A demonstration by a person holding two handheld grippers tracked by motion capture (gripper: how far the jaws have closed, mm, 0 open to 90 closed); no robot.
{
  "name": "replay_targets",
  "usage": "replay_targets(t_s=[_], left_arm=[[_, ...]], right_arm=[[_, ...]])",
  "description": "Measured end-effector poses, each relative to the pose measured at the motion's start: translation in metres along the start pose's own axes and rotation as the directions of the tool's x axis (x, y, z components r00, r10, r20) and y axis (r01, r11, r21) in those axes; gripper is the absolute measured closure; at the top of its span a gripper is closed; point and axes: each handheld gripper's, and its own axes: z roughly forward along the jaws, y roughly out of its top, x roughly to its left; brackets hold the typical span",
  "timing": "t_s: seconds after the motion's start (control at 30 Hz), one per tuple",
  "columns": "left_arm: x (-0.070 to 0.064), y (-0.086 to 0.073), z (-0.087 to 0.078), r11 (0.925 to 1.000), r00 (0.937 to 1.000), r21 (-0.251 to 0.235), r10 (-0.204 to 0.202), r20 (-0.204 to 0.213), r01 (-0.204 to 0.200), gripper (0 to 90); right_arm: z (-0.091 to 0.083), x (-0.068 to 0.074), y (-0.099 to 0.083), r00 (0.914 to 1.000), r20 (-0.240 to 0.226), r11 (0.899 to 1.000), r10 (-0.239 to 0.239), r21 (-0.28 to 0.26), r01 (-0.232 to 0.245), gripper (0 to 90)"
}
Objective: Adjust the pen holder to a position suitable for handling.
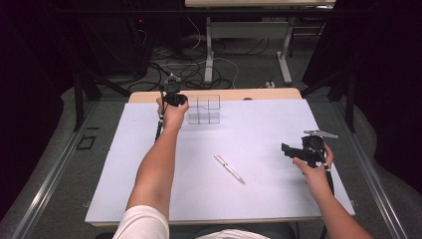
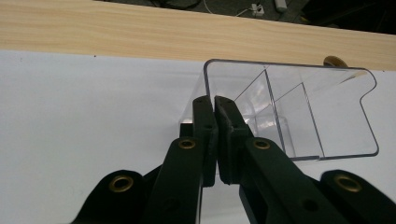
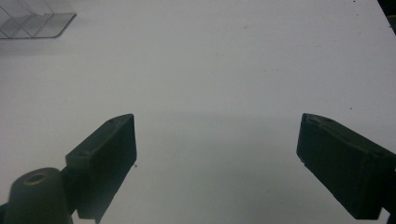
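Between the left gripper's closed jaws sits the clear organizer's thin wall — stiff, slippery, light; right gripper is open, empty.

Black tongs, clear holder, white mat, seemingly silver pen.

The person's left forearm reaches far forward across the table, its hand gripping the left gripper, whose two black jaws are pressed together around a thin clear edge. The right forearm comes in low at the right side, its hand holding the right gripper near the table's right edge. That gripper's jaws stand wide apart with nothing between them.
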Motion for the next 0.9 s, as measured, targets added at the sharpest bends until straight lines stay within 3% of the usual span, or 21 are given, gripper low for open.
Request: replay_targets(t_s=[0.17,0.73,0.9], left_arm=[[-0.006,0.0,0.0,0.9992,0.9985,0.0,0.04,-0.038,-0.04,89.4],[-0.013,-0.005,-0.005,0.9989,0.9979,0.018,0.044,-0.049,-0.043,89.7],[-0.022,-0.009,-0.01,0.9977,0.9965,0.018,0.067,-0.05,-0.066,89.8]], right_arm=[[0.0,0.0,0.0,1.0,0.0,1.0,0.001,0.001,-0.001,12.2],[0.002,0.001,-0.001,1.0,-0.001,1.0,0.005,0.012,-0.005,12.5],[0.002,0.002,-0.001,1.0,-0.002,1.0,0.005,0.011,-0.005,12.5]])
